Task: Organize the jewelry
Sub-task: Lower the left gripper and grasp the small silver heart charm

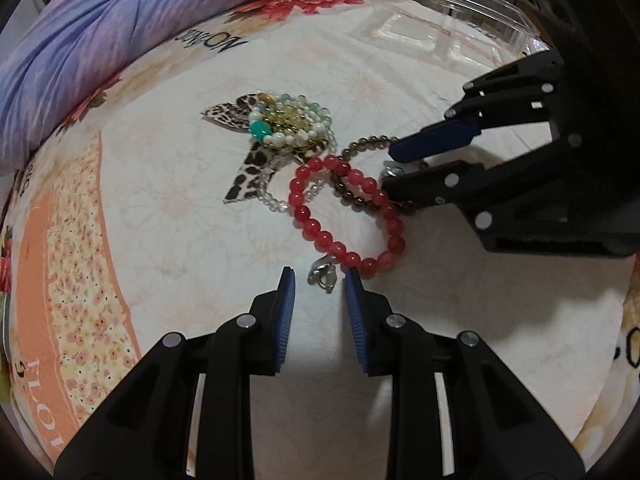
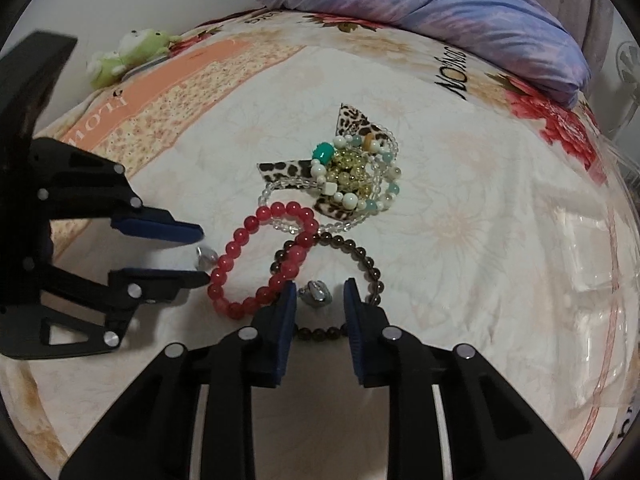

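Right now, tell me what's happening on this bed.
A person is sorting jewelry on a floral bedspread with two handheld grippers. The left gripper straddles a small silver earring beside the red bead bracelet; the right gripper straddles a second silver earring inside the brown bead bracelet. Neither earring looks pinched or lifted yet. A tangle of beaded bracelets remains, and a clear plastic box waits nearby.

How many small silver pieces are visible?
2. One silver piece lies between the left gripper's jaws, another between the right gripper's. The bead pile may hide more.
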